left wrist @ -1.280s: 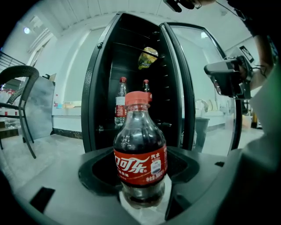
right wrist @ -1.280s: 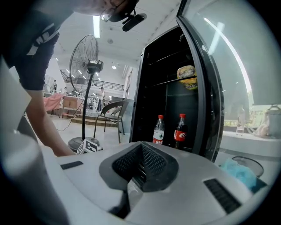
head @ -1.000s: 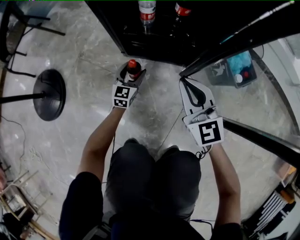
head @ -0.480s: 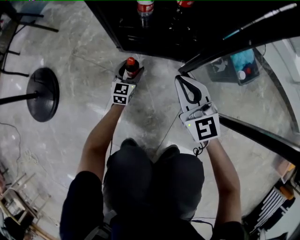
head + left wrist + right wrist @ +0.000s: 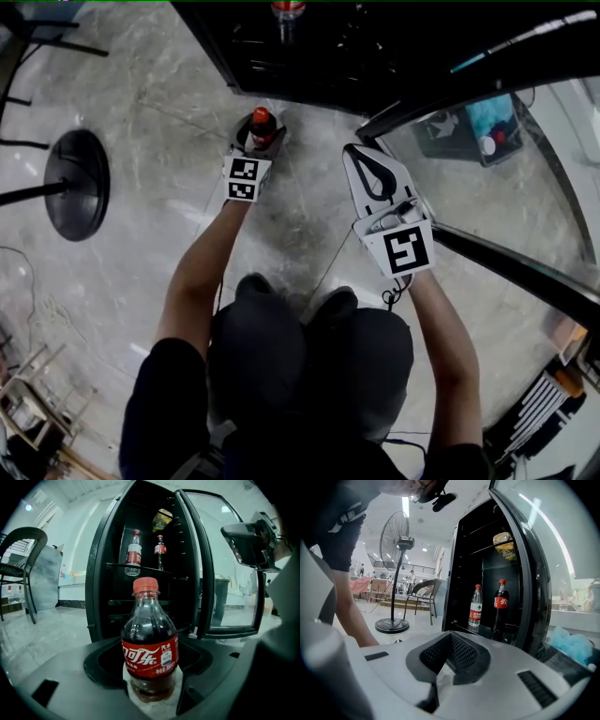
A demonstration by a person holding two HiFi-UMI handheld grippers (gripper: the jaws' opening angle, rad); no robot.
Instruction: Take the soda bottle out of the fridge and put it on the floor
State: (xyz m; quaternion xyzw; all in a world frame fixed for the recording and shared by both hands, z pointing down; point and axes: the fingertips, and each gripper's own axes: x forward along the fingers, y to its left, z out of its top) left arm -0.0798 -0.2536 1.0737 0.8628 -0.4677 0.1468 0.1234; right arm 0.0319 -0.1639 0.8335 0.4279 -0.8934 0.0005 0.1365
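Note:
A small soda bottle (image 5: pixel 150 639) with a red cap, a red label and dark cola stands upright between the jaws of my left gripper (image 5: pixel 150 672), which is shut on it. In the head view the soda bottle (image 5: pixel 262 124) and left gripper (image 5: pixel 260 136) are low over the marble floor (image 5: pixel 159 122), just in front of the open black fridge (image 5: pixel 309 66). I cannot tell whether the bottle's base touches the floor. My right gripper (image 5: pixel 357 153) is shut and empty, to the right, near the glass fridge door (image 5: pixel 506 187). Its jaws meet in the right gripper view (image 5: pixel 449 641).
Inside the fridge (image 5: pixel 487 573) a water bottle (image 5: pixel 475 606) and a second cola bottle (image 5: pixel 500 604) stand on a shelf, with a snack bag (image 5: pixel 505 544) above. A standing fan's round base (image 5: pixel 77 183) is at the left. A chair (image 5: pixel 21 569) stands farther left.
The head view has shifted a little, so everything sits slightly higher in frame. The left gripper still holds the bottle before the fridge. The right gripper has stayed shut beside the door.

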